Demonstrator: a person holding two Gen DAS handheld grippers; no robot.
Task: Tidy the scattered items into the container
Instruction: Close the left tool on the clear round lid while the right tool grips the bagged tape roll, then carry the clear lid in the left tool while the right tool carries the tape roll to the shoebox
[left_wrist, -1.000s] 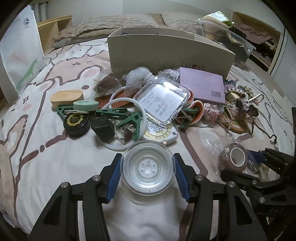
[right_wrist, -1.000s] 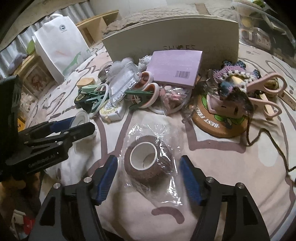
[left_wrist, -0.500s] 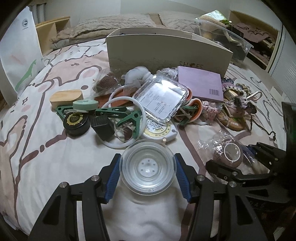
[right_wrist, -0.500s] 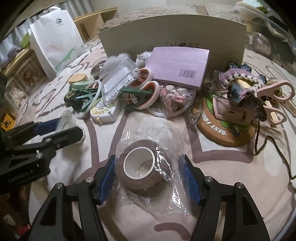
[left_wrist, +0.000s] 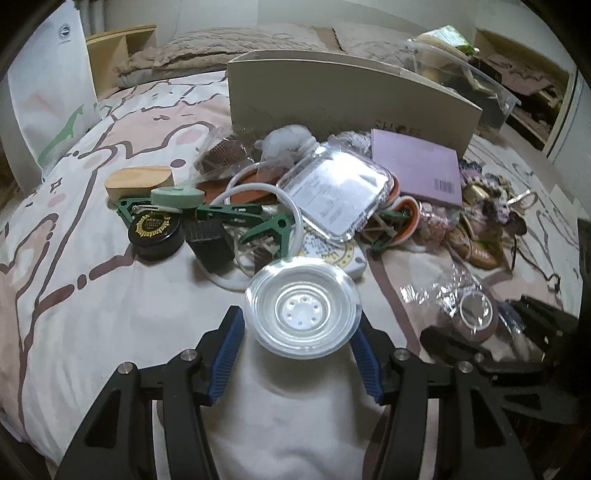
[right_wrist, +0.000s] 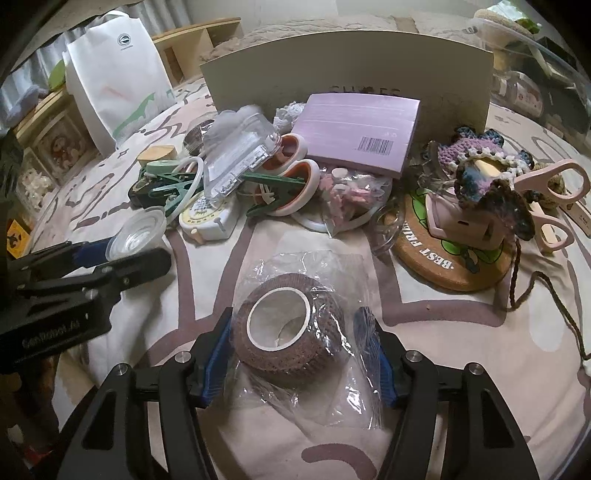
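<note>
Since a second ago the right gripper (right_wrist: 301, 354) has closed in around the brown bandage roll (right_wrist: 290, 334), and its jaws have just been closing with the roll between them. The left blue pad (right_wrist: 218, 360) now presses the roll's wrapped side, while the right pad (right_wrist: 376, 363) lies against the crinkled clear wrapper (right_wrist: 332, 391) that bags it; the roll is pinched through that wrapper. The left gripper (left_wrist: 300, 356) has hardly shifted and pinches the clear round lid (left_wrist: 303, 308) by its rim, both blue pads against its edges.

The roll lies on its side on the patterned bedspread (right_wrist: 443, 332), white core facing up toward the camera, its brown surface finely ribbed. The lid is transparent with stepped rings and a small circle of holes at the centre; it sits just ahead of the left fingertips, lifted slightly over the bedspread or resting on it, which cannot be told.

Beyond both grippers the clutter pile lies in front of the beige box (right_wrist: 351, 70): a purple pad (right_wrist: 364, 133), green clips (left_wrist: 258, 230), a black round tin (left_wrist: 155, 234), a clear plastic case (left_wrist: 334, 190), pink scissors (right_wrist: 550, 206) and a cork coaster (right_wrist: 454, 266).
</note>
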